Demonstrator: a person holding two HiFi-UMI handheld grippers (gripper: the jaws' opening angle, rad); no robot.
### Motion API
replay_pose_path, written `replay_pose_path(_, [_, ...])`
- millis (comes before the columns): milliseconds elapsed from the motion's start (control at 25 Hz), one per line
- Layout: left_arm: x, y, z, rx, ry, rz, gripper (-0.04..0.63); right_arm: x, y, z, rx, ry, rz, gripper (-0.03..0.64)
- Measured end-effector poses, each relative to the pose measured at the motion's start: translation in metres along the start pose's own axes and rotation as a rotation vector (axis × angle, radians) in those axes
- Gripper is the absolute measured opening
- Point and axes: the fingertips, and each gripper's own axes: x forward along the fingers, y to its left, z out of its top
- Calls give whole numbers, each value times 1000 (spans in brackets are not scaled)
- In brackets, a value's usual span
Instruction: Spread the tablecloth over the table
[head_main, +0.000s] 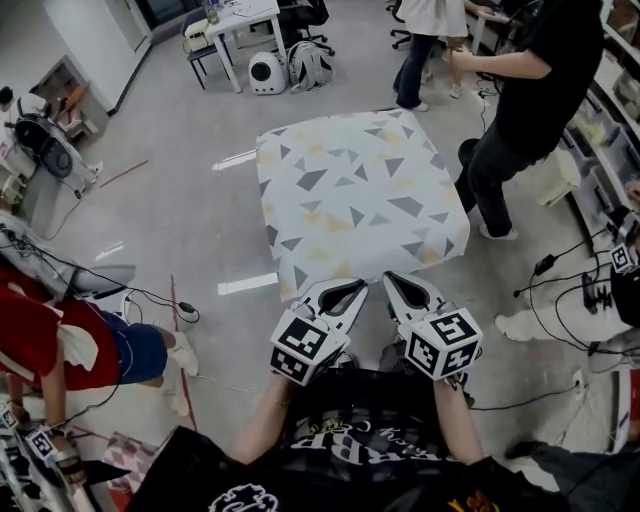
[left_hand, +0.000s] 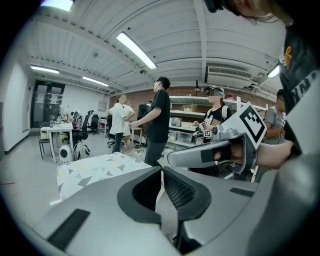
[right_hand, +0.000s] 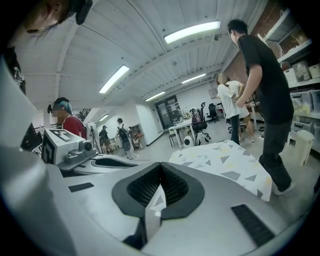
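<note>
Cloth (head_main: 355, 195) lies spread over the table, hiding it. Left gripper (head_main: 348, 290) and right gripper (head_main: 402, 287): fingers clamped tight on its near edge, close together, mid-edge.

Bright, even indoor light. Long white fluorescent strip lights (left_hand: 136, 50) on the ceiling glow, blown out, across the top of both gripper views. In the head view the glossy grey floor (head_main: 200, 215) carries pale streaks of glare left of the white tablecloth with grey and yellow triangles (head_main: 355, 195); shadows are soft and faint. Both gripper views bulge like a fisheye with black corners, and the grey left gripper (left_hand: 161, 169) and right gripper (right_hand: 160, 166) at the bottom look soft.
</note>
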Motion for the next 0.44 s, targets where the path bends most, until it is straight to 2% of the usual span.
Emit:
replay_pose_path(200, [0,-3,-2,-36,-9,-9,31,0,3,-5,-13,17,8,15])
replay_pose_path(440, [1,-4,-8,-7,6,11,31,5,7,-7,-49,38,36,15])
